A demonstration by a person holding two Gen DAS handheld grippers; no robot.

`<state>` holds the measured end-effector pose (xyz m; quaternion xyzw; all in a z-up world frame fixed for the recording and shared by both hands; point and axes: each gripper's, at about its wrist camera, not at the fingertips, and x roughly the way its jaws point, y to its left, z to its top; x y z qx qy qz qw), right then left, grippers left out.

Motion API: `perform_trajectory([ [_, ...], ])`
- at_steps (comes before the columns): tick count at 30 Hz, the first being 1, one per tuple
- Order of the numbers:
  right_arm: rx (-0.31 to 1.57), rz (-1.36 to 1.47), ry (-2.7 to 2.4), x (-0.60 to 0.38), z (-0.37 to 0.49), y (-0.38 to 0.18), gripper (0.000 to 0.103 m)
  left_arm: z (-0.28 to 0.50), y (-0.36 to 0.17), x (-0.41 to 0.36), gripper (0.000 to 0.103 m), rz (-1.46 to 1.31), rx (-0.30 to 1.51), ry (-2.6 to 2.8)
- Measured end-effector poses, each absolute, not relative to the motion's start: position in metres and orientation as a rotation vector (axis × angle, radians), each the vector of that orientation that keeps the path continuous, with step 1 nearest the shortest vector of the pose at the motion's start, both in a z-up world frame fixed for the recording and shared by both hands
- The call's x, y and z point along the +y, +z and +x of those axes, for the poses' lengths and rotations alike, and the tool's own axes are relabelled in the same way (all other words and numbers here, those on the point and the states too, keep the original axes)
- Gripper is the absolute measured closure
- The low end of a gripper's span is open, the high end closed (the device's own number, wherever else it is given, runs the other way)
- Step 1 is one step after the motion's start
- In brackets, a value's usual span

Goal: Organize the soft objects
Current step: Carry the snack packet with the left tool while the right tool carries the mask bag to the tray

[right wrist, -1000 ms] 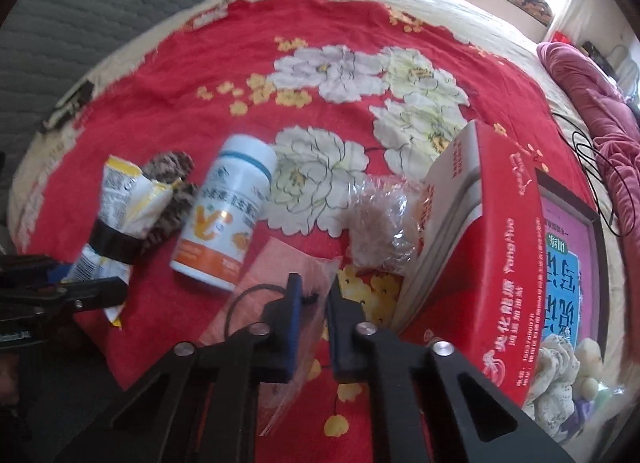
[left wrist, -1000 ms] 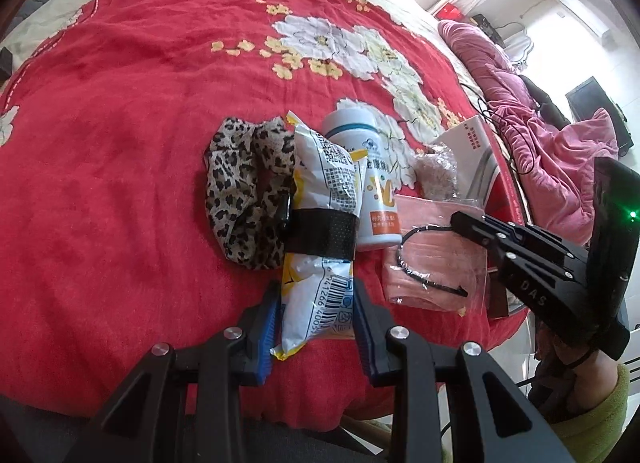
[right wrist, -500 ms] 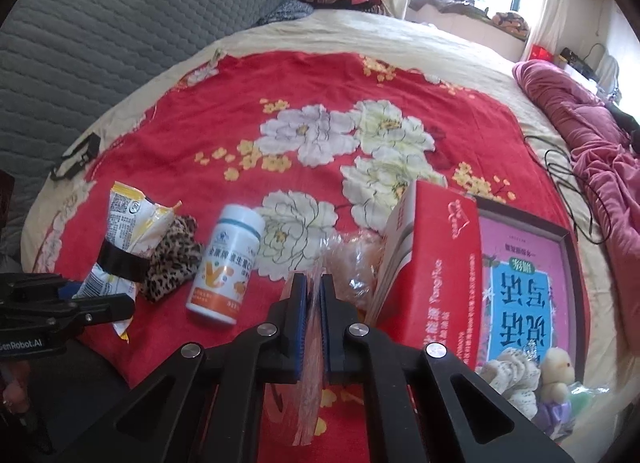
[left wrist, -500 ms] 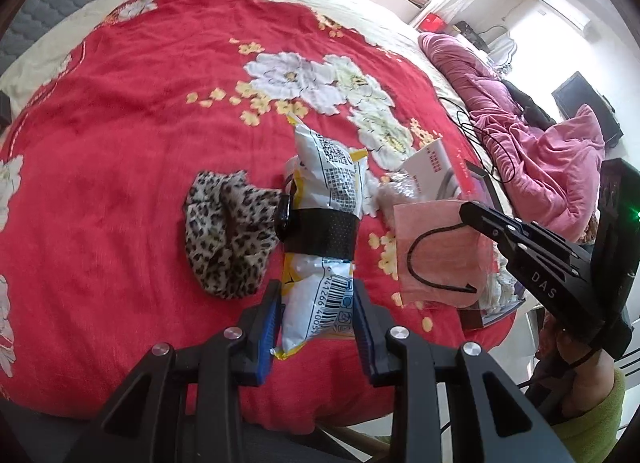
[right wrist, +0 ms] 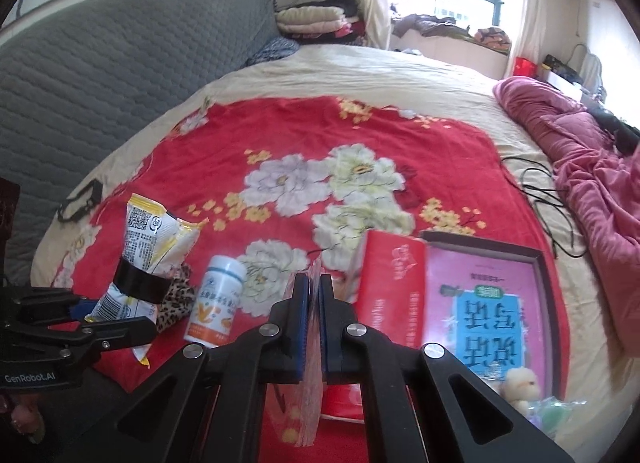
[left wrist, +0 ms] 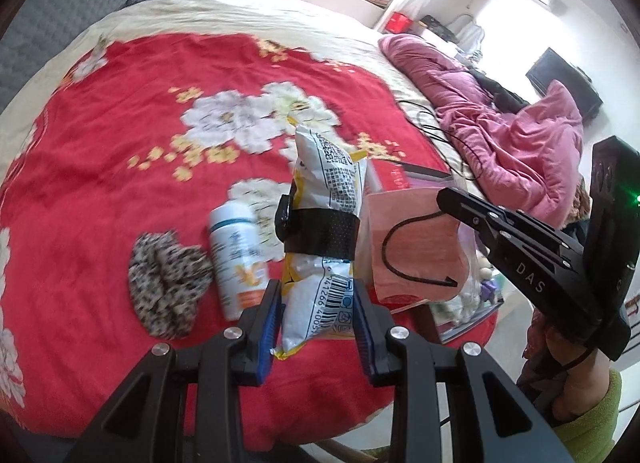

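Observation:
My left gripper (left wrist: 316, 319) is shut on a white and yellow snack bag (left wrist: 324, 223) with a black band, held up above the red floral blanket (left wrist: 120, 151); the bag also shows in the right wrist view (right wrist: 148, 259). My right gripper (right wrist: 314, 323) is shut on a thin pink packet (left wrist: 412, 247) with a black cord inside, lifted off the bed and seen edge-on (right wrist: 310, 391) between the fingers. A leopard-print scrunchie (left wrist: 168, 287) and a white bottle (left wrist: 240, 259) lie on the blanket.
A red box (right wrist: 392, 295) and a pink framed box (right wrist: 488, 303) lie at the bed's right. Small plush toys (right wrist: 520, 383) sit near its corner. A pink quilt (right wrist: 580, 167) and black cable (right wrist: 540, 191) lie far right. A grey headboard (right wrist: 100, 75) stands left.
Both grippers have risen from the bed, the left with the snack bag, the right with the pink packet. The scrunchie and the bottle stayed on the blanket.

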<state>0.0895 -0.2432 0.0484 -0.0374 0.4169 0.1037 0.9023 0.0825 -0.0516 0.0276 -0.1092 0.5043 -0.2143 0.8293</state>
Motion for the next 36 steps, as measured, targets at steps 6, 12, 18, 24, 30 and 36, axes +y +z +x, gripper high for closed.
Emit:
perform_trajectory([
  [6,0.838,-0.044,0.157,-0.288,0.082,0.062,0.099,0.087,0.039,-0.098,0.069,-0.193,1.056,-0.509],
  [12,0.832,-0.011,0.096,-0.337,0.07,0.067,0.099,0.086,0.042,-0.149,0.069,-0.152,1.059,-0.566],
  [18,0.833,0.028,0.042,-0.38,0.06,0.064,0.099,0.082,0.036,-0.195,0.069,-0.101,1.078,-0.614],
  [24,0.837,0.069,-0.005,-0.418,0.052,0.058,0.099,0.078,0.027,-0.237,0.069,-0.044,1.096,-0.649],
  [30,0.847,0.105,-0.034,-0.444,0.048,0.047,0.099,0.075,0.013,-0.266,0.069,-0.001,1.119,-0.67],
  [36,0.857,0.133,-0.05,-0.462,0.044,0.037,0.099,0.076,0.003,-0.285,0.069,0.019,1.137,-0.68],
])
